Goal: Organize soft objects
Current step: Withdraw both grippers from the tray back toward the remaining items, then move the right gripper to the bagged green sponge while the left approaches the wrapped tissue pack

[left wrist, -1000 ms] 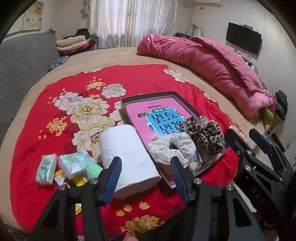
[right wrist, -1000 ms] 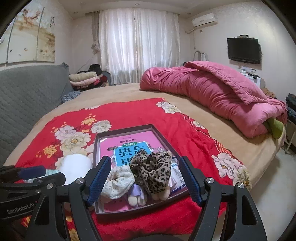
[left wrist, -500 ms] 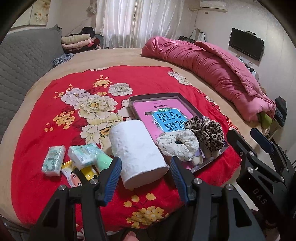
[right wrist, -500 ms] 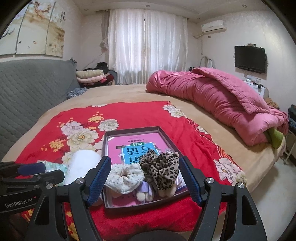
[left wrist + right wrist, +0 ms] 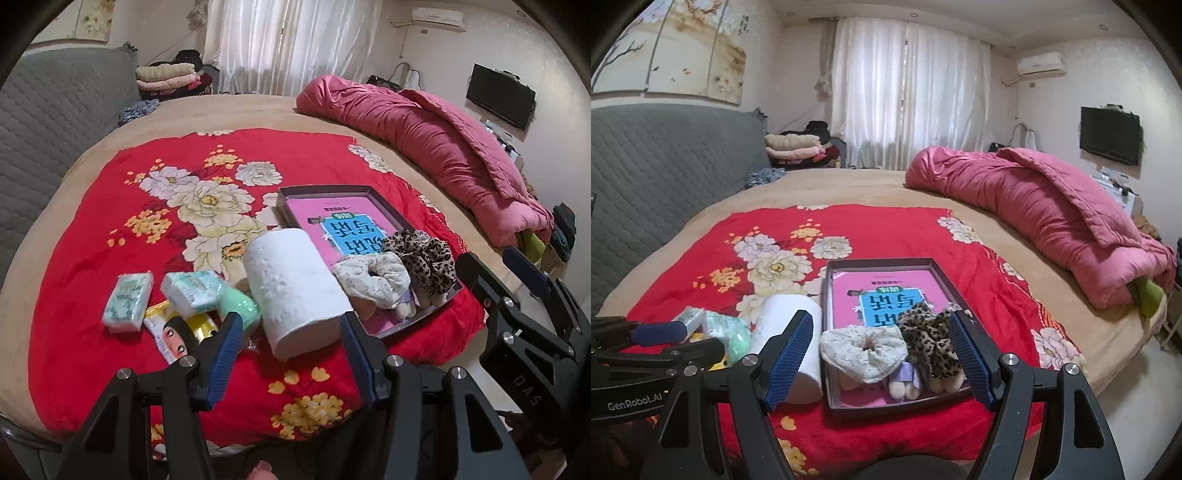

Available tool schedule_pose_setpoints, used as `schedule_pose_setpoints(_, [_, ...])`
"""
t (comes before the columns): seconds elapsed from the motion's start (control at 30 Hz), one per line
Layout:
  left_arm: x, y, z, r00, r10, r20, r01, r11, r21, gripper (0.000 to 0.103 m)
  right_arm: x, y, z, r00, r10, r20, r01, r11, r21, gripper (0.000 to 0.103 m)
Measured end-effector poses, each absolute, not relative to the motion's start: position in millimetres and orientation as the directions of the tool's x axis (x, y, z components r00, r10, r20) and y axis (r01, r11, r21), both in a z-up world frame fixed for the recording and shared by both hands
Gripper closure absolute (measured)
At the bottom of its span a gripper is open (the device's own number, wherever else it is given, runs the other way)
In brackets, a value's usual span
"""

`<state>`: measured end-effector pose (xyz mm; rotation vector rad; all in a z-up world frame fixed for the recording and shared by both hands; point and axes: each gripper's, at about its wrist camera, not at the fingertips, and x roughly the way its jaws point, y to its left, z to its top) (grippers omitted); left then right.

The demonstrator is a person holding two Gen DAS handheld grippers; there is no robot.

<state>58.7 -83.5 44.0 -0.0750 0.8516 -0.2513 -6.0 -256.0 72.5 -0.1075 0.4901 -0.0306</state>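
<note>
- At the near edge of the bed (image 5: 849, 188), on the red blanket (image 5: 110, 236), the soft things lie in two groups: a paper roll (image 5: 295, 288), two tissue packs (image 5: 127, 301) and a green bottle (image 5: 240, 302) loose on the blanket, and a tray (image 5: 953, 280) to their right, by the blanket's near right corner.
- In the tray, two scrunchies sit at its near end, a pale one (image 5: 864, 349) touching a leopard one (image 5: 929, 341), on a pink book (image 5: 886, 291); small plush bits peek from under them.
- The left gripper (image 5: 291, 354) hangs over the near edge, jaws fairly wide and empty, the roll's end just ahead between them.
- The right gripper (image 5: 879, 358) hovers before the tray, jaws wide, nothing in them.
- Risk, as I judge it: the roll lies on its side, so a pinch near its end may send it rolling or squash it.
- The roll seems to lean on the tray's left rim and the bottle; lifting it may drag the bottle or nudge the tray.
- The scrunchies touch, so jaws this wide may snag both at once.
- The tray sits close to the blanket's near edge on soft bedding; a downward push may tip it and spill its load towards the floor.
- The two grippers work close together and could knock each other.
</note>
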Motion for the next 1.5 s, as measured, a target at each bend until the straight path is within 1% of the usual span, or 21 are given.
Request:
schedule_pose_setpoints(0.17, [53.3, -70.7, 40.3, 0.627, -0.242, -0.741, 0.167, 0.97, -0.175, 0.049, -7.6, -245.7, 75.3, 0.884, -0.032, -0.466, -0.027, 0.992, -0.12, 0.026])
schedule_pose_setpoints(0.3, [50.4, -60.7, 35.9, 0.623, -0.233, -0.747, 0.149, 0.973, -0.178, 0.049, -11.1, -234.3, 78.9, 0.891, -0.022, -0.453, -0.055, 0.986, -0.156, 0.026])
schedule_pose_setpoints(0.67, [41.6, -13.8, 23.8, 0.62, -0.195, -0.76, 0.049, 0.976, -0.211, 0.049, -16.9, -201.3, 77.6, 0.885, 0.053, -0.463, -0.169, 0.962, -0.214, 0.026])
schedule_pose_setpoints(0.97, [41.7, 20.8, 8.0, 0.606, -0.159, -0.779, -0.039, 0.973, -0.229, 0.049, -16.9, -178.5, 63.6, 0.849, 0.132, -0.511, -0.286, 0.929, -0.236, 0.026])
schedule_pose_setpoints(1.27, [48.7, 38.0, -2.2, 0.61, -0.152, -0.778, -0.076, 0.966, -0.248, 0.049, -14.4, -147.6, 42.1, 0.821, 0.179, -0.543, -0.389, 0.871, -0.301, 0.026])
schedule_pose_setpoints(1.5, [62.9, 54.9, -15.1, 0.607, -0.131, -0.784, -0.13, 0.957, -0.26, 0.049, 4.7, -123.6, 18.3, 0.775, 0.204, -0.598, -0.47, 0.819, -0.33, 0.026])
